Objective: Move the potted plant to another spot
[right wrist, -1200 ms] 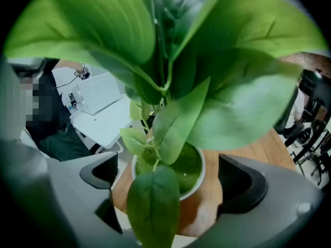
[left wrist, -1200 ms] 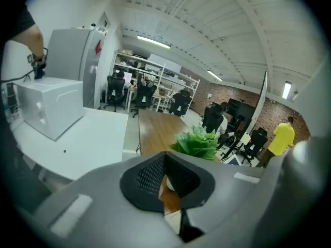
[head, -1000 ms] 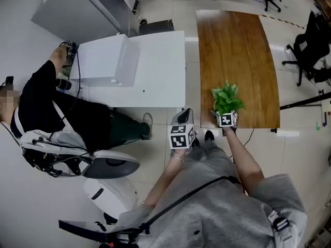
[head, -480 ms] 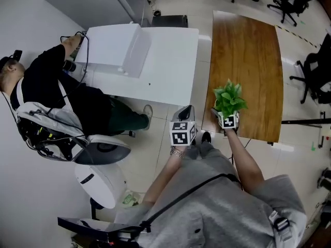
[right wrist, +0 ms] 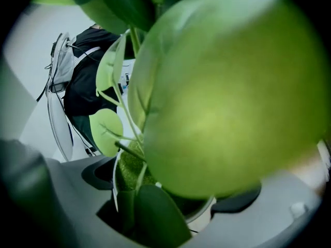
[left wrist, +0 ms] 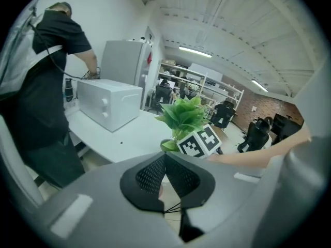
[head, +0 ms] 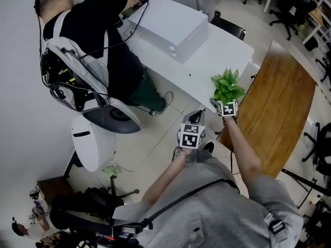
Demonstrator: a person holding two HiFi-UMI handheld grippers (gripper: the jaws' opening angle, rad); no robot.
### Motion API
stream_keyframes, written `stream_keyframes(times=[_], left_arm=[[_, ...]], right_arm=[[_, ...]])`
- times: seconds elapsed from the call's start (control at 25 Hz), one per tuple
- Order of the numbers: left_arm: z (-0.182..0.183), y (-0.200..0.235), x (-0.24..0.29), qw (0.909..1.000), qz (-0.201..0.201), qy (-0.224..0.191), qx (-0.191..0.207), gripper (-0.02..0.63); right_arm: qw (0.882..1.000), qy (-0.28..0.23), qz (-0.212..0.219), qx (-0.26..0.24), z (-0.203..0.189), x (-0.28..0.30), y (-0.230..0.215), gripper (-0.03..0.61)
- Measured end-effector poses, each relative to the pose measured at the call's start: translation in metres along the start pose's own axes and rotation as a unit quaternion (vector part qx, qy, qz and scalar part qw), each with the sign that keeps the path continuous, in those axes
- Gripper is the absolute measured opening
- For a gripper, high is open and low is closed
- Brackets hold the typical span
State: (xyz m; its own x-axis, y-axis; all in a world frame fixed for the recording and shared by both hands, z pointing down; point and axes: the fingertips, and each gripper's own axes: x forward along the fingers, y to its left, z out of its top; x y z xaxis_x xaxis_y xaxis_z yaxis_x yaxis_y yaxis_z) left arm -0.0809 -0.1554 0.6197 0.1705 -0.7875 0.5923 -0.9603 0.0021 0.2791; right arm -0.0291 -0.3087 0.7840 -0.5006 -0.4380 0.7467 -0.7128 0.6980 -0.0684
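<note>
Left gripper (head: 198, 113) sits closest, down by the person's front. Its jaws are pinched together to a point with nothing in them. Just to its right, the right gripper (head: 223, 102) has its jaws spread wide and clamped on the white pot of the potted plant (head: 227, 87) – in the right gripper view the pot fills the gap between both jaws and leaves blot out most of the frame. From the head view, the plant shows against the near corner of the white desk (head: 207, 61), right by the edge of the wooden table (head: 279, 102). Further back there's a white box (head: 173, 27) on the desk, and a seated person in black (head: 103, 40) reaching toward it.
</note>
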Motion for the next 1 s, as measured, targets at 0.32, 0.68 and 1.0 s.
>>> stream_keyframes(times=[0.32,0.68,1.0], left_arm=[[-0.023,0.055,-0.035,0.9953,0.077,-0.003,-0.06,0.015],[-0.02,0.063,-0.028,0.9949,0.075,-0.003,-0.068,0.015],[0.009,0.053,-0.003,0.9982,0.044,-0.006,-0.04,0.015]], right_arm=[[0.997,0.001,0.031,-0.067,0.024,0.057,0.043,0.554],[0.995,-0.015,0.049,-0.081,0.026,0.07,0.045,0.573],[0.997,-0.016,0.061,-0.045,0.022,0.031,0.045,0.583]])
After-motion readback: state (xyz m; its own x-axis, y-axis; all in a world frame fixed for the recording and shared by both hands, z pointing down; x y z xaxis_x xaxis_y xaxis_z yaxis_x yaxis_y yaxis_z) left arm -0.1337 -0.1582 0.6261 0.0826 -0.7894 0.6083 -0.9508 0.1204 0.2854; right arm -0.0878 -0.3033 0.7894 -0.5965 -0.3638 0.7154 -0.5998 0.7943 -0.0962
